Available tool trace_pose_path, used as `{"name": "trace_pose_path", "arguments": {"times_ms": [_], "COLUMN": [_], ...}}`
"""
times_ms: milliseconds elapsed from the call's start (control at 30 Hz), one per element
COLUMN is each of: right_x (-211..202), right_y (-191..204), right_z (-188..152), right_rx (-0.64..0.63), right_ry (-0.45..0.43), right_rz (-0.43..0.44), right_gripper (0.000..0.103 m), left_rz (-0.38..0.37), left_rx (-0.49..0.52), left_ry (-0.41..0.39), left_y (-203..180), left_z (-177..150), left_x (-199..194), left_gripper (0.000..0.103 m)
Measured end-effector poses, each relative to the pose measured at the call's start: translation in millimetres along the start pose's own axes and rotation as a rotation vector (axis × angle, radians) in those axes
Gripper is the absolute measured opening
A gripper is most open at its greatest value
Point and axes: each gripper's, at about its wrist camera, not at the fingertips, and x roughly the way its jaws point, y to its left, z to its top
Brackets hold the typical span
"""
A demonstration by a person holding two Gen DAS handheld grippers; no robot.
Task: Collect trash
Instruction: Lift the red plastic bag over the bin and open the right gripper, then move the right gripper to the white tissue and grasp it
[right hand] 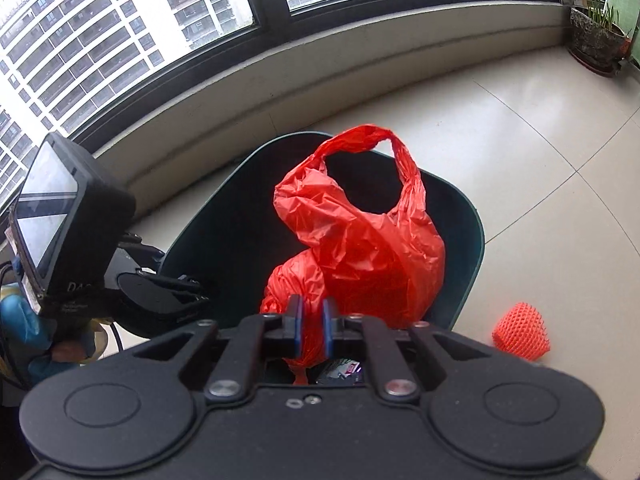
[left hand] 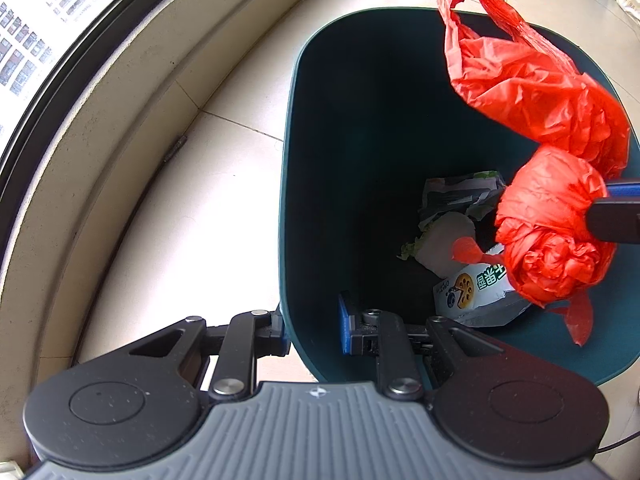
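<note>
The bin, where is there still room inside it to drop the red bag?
Inside the bin, the dark floor along the wall nearest the window ledge looks bare. The opposite side is crowded: a crumpled wrapper, a white lump and a printed packet pile there, beneath the red bag pinched by the right gripper.

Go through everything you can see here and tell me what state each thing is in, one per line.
red plastic bag: crumpled, pinched by the right gripper, held over the bin
trash bin: open-topped, partly filled
wrappers: lying at the bin's bottom
right gripper: shut on the bag
left gripper: open, fingers straddling the bin's rim
red foam net: on the floor beside the bin
potted plant: upright by the window
</note>
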Motion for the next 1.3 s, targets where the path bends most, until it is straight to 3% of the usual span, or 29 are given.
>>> {"name": "trace_pose_path", "arguments": {"times_ms": [500, 600, 967, 1100, 1300], "right_x": [70, 72, 45, 27, 5], "right_y": [9, 11, -3, 2, 3], "right_z": [-12, -13, -13, -17, -11], "right_rx": [-0.005, -0.004, 0.045, 0.035, 0.055], "right_ry": [0.154, 0.175, 0.137, 0.109, 0.074], "right_rz": [-0.018, -0.019, -0.015, -0.011, 0.005], "right_gripper": [0.009, 0.014, 0.030, 0.042, 0.045], "left_rz": [0.001, 0.002, 0.005, 0.007, 0.011], "left_rx": [-0.001, -0.001, 0.000, 0.001, 0.003], "left_ry": [-0.002, -0.002, -0.002, -0.002, -0.003], "left_y": [0, 0, -1, -3, -4], "left_z": [0, 0, 1, 1, 1], "left_x": [-3, -3, -3, -3, -3], "left_gripper": [0.020, 0.020, 0.020, 0.020, 0.020]}}
